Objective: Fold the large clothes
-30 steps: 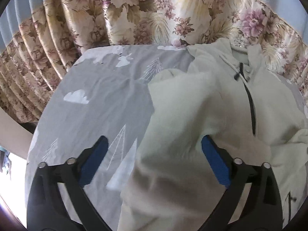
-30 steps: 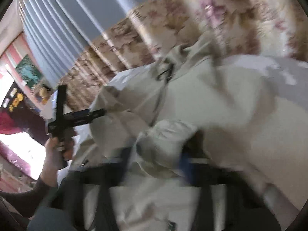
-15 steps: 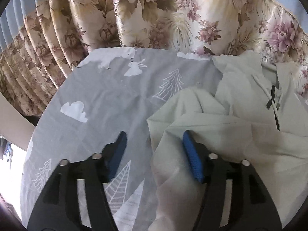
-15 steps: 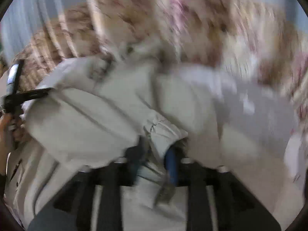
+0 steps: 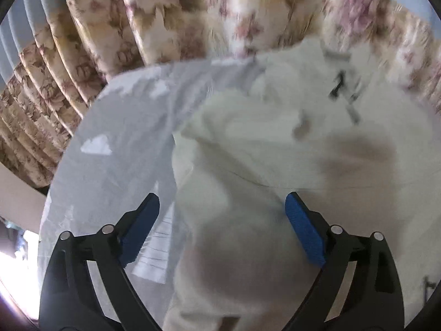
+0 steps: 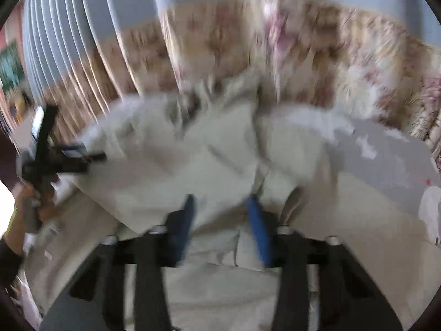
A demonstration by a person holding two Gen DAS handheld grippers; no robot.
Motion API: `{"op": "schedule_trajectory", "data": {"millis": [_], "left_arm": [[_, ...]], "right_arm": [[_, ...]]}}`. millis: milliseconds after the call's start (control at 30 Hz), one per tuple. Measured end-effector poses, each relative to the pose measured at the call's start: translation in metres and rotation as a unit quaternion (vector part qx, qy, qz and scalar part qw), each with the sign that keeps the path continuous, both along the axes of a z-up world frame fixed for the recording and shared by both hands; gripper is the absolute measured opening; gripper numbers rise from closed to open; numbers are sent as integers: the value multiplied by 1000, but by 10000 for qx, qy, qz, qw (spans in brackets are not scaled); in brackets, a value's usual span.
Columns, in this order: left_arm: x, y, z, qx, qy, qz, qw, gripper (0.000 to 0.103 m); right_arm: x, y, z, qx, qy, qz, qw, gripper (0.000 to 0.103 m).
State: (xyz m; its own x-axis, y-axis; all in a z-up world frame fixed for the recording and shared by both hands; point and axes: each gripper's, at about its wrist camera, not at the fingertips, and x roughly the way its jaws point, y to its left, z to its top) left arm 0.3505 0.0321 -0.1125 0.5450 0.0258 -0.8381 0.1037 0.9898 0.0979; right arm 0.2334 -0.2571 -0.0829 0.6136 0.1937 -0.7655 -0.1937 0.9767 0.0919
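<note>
Soft, limp cream zip-front jacket (image 5: 275,165), lower right: left gripper (image 5: 222,226) just opened wide, empty; right gripper (image 6: 220,220) just narrowed around fabric, grip uncertain; best taken at hem.

Jacket (image 5: 275,149) on bedsheet (image 5: 124,127), before curtain (image 5: 193,13)

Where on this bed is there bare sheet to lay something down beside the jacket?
Bare grey sheet lies left of the cream jacket, bordered by the floral curtain behind. A smaller bare patch sits at the jacket's other side, near the curtain. The middle is crowded: the jacket covers it, with both hand-held grippers over it.
</note>
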Motion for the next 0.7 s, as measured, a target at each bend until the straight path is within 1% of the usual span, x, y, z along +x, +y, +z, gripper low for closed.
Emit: {"op": "schedule_trajectory", "data": {"millis": [33,67,100,133,167,233,267,300,333,367,400,433,467,500,567,633,667,700], "left_arm": [[5,2,-9,23,100,74,9999,93],[10,7,-18,-56,188,147,9997,95],[14,12,-20,-196,195,209,9994,98],[18,16,-21,-242,223,260,9991,100],[21,19,-22,-262,246,261,9990,100],[23,19,-22,-247,255,245,9991,100],[20,17,-19,-164,210,223,9994,99],[16,14,-15,-92,151,195,9997,98],[10,13,-9,-31,72,172,9998,96],[-1,12,2,-8,-76,135,9999,96],[-8,11,10,-39,-202,86,9998,96],[-16,11,19,-57,-334,41,9994,99],[-26,10,31,-48,-517,15,9987,100],[-34,10,42,-61,-680,6,9977,100],[-48,8,60,-214,-928,-94,9954,100],[-59,5,73,-374,-1041,-148,9938,100],[-64,2,79,-485,-1090,-150,9927,100],[-66,0,82,-577,-1103,-171,9921,100]], "right_arm": [[8,-3,-11,-214,90,-101,9997,12],[16,-9,-20,-285,195,-173,9993,7],[21,-13,-26,-287,266,-206,9990,5],[26,-17,-31,-163,320,-202,9991,5],[29,-19,-31,-147,319,-214,9992,5],[32,-11,-29,-444,306,-160,9984,5],[31,-8,-28,-492,322,-149,9982,5],[28,-10,-24,-396,338,-151,9985,6],[17,-16,-10,-34,241,-147,9996,12],[10,-22,-2,163,127,-152,9997,16],[-1,-30,10,349,-15,-175,9992,36],[-16,-41,26,469,-221,-290,9982,61],[-27,-50,36,481,-365,-421,9973,69],[-39,-60,44,452,-484,-579,9961,71],[-64,-92,56,385,-616,-1046,9919,71],[-90,-136,58,406,-655,-1775,9811,71],[-102,-160,56,512,-647,-2141,9733,71],[-115,-185,53,676,-646,-2525,9631,71]]}}
